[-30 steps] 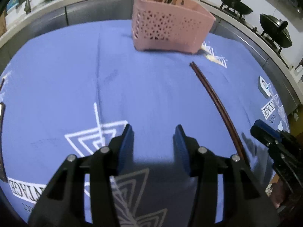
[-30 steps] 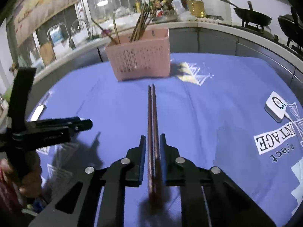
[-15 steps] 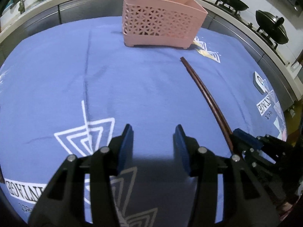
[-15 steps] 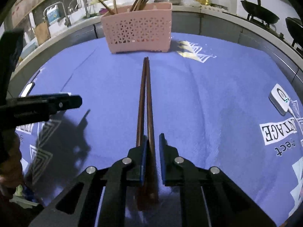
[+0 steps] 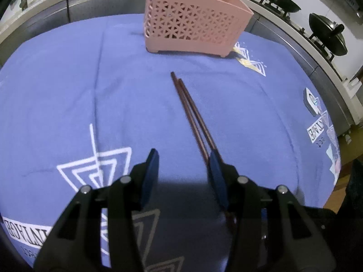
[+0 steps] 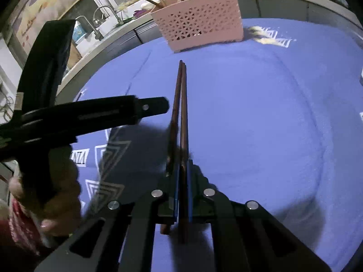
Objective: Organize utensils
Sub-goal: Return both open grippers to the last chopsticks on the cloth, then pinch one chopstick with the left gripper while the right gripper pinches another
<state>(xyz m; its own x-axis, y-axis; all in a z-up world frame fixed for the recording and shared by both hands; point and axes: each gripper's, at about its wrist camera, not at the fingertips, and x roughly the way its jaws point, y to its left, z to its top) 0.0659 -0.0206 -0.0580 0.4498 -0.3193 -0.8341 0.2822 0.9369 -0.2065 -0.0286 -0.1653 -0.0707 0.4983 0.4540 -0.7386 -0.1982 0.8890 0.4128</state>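
Observation:
A pair of dark brown chopsticks [image 6: 181, 108] points toward a pink perforated utensil basket [image 6: 199, 20] at the far side of the blue cloth. My right gripper [image 6: 183, 170] is shut on the chopsticks near their thick ends. In the left wrist view the chopsticks [image 5: 190, 113] pass just beside the right finger of my left gripper [image 5: 182, 161], which is open and empty. The basket [image 5: 192, 25] holds several wooden utensils. My left gripper also shows in the right wrist view [image 6: 165, 106], close to the left of the chopsticks.
A blue printed cloth [image 5: 68, 86] covers the table. A small white device [image 5: 312, 102] lies at its right edge. Woks [image 5: 326, 34] stand on a stove behind at right. A sink and tap [image 6: 102, 22] are behind at left.
The right gripper has moved left with the chopsticks, bringing them next to the open left gripper's right finger. The basket looks closer in both views.

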